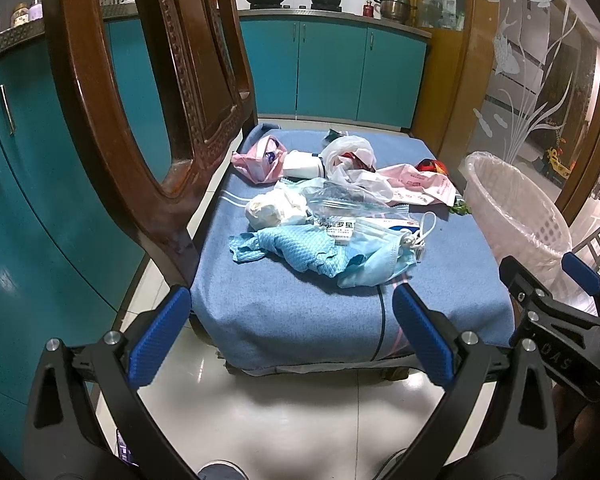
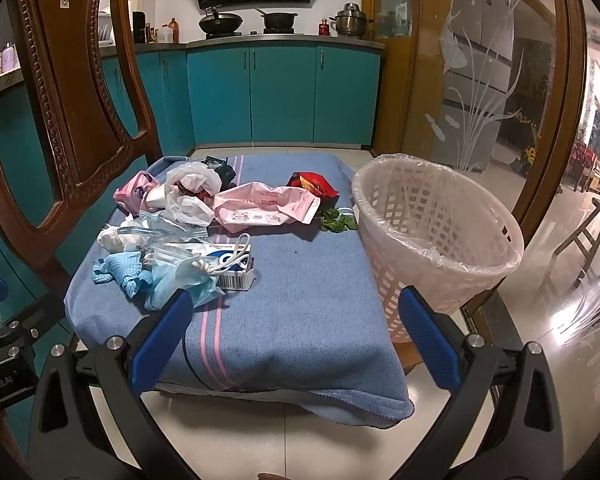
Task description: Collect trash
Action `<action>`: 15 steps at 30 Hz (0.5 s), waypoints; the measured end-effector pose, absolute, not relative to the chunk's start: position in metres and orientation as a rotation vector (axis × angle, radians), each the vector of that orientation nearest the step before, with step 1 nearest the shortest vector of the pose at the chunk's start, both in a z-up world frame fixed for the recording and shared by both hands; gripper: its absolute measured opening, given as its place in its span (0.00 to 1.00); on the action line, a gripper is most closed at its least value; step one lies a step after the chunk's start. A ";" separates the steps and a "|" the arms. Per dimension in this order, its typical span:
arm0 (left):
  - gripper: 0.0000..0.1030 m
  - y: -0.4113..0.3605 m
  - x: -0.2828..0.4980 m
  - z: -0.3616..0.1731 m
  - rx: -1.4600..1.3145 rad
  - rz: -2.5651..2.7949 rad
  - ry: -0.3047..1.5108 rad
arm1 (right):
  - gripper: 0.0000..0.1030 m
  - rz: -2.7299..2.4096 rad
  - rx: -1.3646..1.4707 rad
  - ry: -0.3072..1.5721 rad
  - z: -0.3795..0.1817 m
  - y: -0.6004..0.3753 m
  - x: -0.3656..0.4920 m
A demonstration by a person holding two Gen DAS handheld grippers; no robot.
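A pile of trash lies on a blue blanket point(image 1: 300, 312) over a chair seat: a blue face mask point(image 1: 376, 264), a blue cloth point(image 1: 292, 248), a white medicine box point(image 2: 232, 268), a pink wrapper point(image 2: 268, 208), a white plastic bag point(image 1: 348, 160), a red snack packet point(image 2: 312, 184) and green leaves point(image 2: 338, 222). A white lined waste basket point(image 2: 436, 240) stands to the right of the seat. My left gripper point(image 1: 292, 332) is open and empty in front of the seat. My right gripper point(image 2: 296, 336) is open and empty, also short of the seat.
The wooden chair back point(image 1: 148, 80) rises on the left. Teal kitchen cabinets point(image 2: 280, 92) run behind, with pots on the counter. A frosted glass door point(image 2: 480, 80) stands to the right. The floor is glossy white tile point(image 1: 300, 420).
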State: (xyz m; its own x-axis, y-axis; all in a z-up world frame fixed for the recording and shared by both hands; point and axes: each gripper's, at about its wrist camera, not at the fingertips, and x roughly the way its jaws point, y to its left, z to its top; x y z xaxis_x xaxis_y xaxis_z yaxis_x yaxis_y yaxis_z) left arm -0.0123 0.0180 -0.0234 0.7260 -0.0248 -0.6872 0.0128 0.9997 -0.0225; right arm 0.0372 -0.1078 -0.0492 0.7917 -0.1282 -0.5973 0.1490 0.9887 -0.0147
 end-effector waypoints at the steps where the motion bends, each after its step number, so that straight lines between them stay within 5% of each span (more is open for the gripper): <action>1: 0.97 0.018 -0.012 -0.024 -0.017 -0.021 0.759 | 0.98 -0.150 0.033 0.640 -0.049 -0.108 0.037; 15: 0.97 0.019 -0.013 -0.023 -0.019 -0.018 0.760 | 0.98 -0.149 0.033 0.639 -0.049 -0.108 0.037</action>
